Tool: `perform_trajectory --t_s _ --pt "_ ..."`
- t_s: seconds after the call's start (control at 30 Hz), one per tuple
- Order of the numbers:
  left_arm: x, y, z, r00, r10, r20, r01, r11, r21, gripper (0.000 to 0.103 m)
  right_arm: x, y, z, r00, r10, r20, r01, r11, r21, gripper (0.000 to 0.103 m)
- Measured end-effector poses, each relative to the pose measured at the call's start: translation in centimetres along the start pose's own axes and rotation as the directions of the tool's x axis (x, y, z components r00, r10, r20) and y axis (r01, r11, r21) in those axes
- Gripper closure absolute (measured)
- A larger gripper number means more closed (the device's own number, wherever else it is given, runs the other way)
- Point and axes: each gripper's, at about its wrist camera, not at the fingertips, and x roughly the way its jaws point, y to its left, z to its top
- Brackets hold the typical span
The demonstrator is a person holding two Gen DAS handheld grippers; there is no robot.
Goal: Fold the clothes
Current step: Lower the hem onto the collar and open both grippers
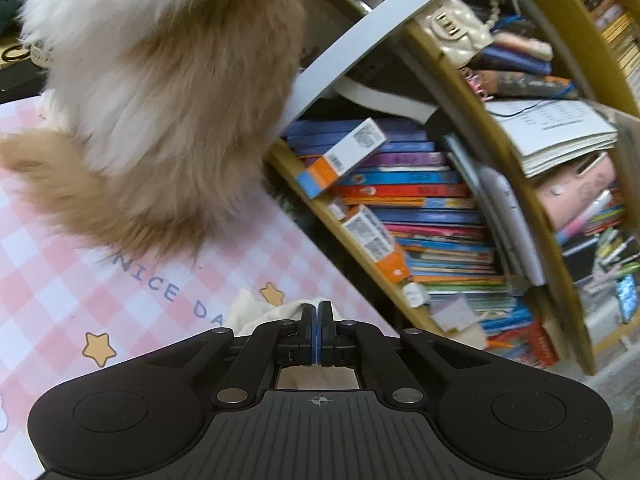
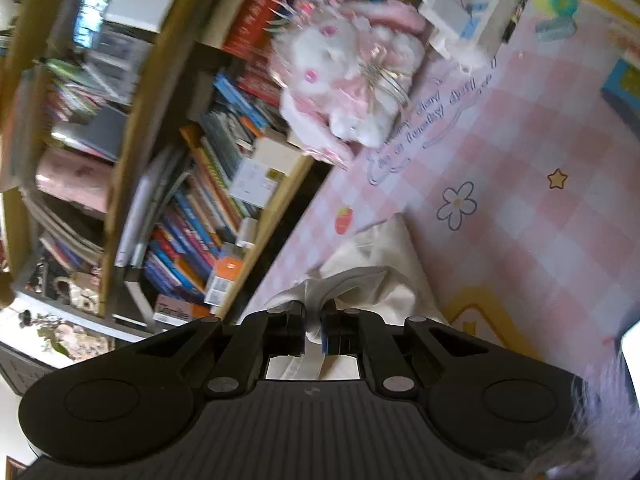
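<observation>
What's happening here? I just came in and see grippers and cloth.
A person is folding clothes with two handheld grippers. The left gripper and the right gripper are each shut on a cream garment above a pink checked cover. A fluffy cat sits nearby, beside a crowded bookshelf.

Fluffy cat [image 1: 160, 92] on checked cloth [image 1: 60, 280] — bookshelf [image 1: 420, 208] beside.

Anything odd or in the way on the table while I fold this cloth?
Yes: a fluffy cat sits on the checked table mat, right ahead of the left gripper, in the folding space. Both grippers hold the cream cloth; the right gripper faces a plush toy.
</observation>
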Motion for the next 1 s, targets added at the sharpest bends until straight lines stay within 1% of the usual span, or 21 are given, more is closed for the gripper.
perform_trajectory --t_s 0.27,0.37,0.47,0.5,0.53,0.57,0.63,0.67,0.7,0.73,0.77,0.8,0.83,0.87,0.9,0.93,1.0 --pt "3.6 -0.6 0.5 0.995 0.101 -0.015 -0.100 0.994 0.033 0.103 4.7 -1.5 1.7 0.998 -0.035 -0.047 0.037 0.998 0.047 0.097" --pt "5.5 -0.5 0.6 0.987 0.153 -0.057 -0.148 0.985 0.083 0.103 6.6 -1.4 2.5 0.996 -0.064 -0.063 0.067 0.996 0.051 0.097" --pt "7.4 0.4 0.4 0.974 0.196 -0.115 -0.183 0.976 0.115 0.103 8.4 -1.7 2.9 0.988 -0.139 -0.072 0.141 0.990 0.025 0.096" --pt "7.9 0.7 0.2 0.969 0.210 -0.133 -0.193 0.973 0.128 0.102 8.9 -1.9 3.0 0.984 -0.164 -0.073 0.166 0.986 0.023 0.095" --pt "8.2 0.9 0.2 0.964 0.226 -0.142 -0.205 0.967 0.148 0.101 9.3 -2.2 2.9 0.980 -0.189 -0.066 0.191 0.981 0.024 0.091" --pt "8.3 1.0 0.1 0.961 0.235 -0.144 -0.209 0.963 0.172 0.097 9.6 -2.4 2.9 0.976 -0.211 -0.054 0.213 0.977 0.022 0.089" --pt "8.1 0.9 0.2 0.957 0.255 -0.140 -0.222 0.952 0.212 0.086 9.6 -2.3 3.0 0.972 -0.234 -0.037 0.234 0.972 0.009 0.077" --pt "7.8 0.8 0.2 0.956 0.264 -0.131 -0.230 0.945 0.232 0.078 9.2 -1.9 3.0 0.970 -0.244 -0.016 0.244 0.970 -0.010 0.075" --pt "7.3 0.6 0.2 0.956 0.272 -0.110 -0.236 0.936 0.263 0.075 8.6 -1.3 2.9 0.967 -0.255 0.014 0.255 0.966 -0.037 0.070" --pt "6.6 0.3 0.0 0.957 0.277 -0.082 -0.240 0.921 0.307 0.074 8.0 -0.6 2.8 0.963 -0.266 0.047 0.269 0.960 -0.071 0.063" --pt "5.8 -0.3 -0.4 0.959 0.277 -0.055 -0.240 0.903 0.357 0.074 7.2 0.3 2.4 0.955 -0.281 0.093 0.292 0.948 -0.129 0.060" --pt "5.2 -0.9 -1.1 0.963 0.267 -0.042 -0.227 0.885 0.406 0.074 6.5 1.2 2.0 0.947 -0.292 0.137 0.314 0.930 -0.190 0.058" --pt "4.9 -1.7 -2.4 0.969 0.241 -0.058 -0.190 0.871 0.454 0.074 5.9 2.1 1.3 0.939 -0.296 0.173 0.334 0.904 -0.266 0.053" --pt "4.6 -2.5 -3.7 0.973 0.217 -0.076 -0.151 0.853 0.500 0.073 5.6 3.1 0.3 0.933 -0.299 0.202 0.355 0.864 -0.357 0.049" --pt "4.3 -3.3 -4.9 0.977 0.193 -0.094 -0.112 0.832 0.543 0.073 5.6 4.1 -1.2 0.927 -0.304 0.219 0.372 0.810 -0.453 0.040" --pt "4.0 -4.2 -6.2 0.979 0.170 -0.114 -0.072 0.808 0.585 0.073 5.7 5.0 -2.7 0.924 -0.307 0.229 0.383 0.747 -0.544 0.035" --pt "4.0 -5.6 -9.3 0.976 0.147 -0.160 -0.005 0.751 0.660 0.072 6.6 6.0 -6.4 0.926 -0.316 0.206 0.364 0.609 -0.704 0.033"
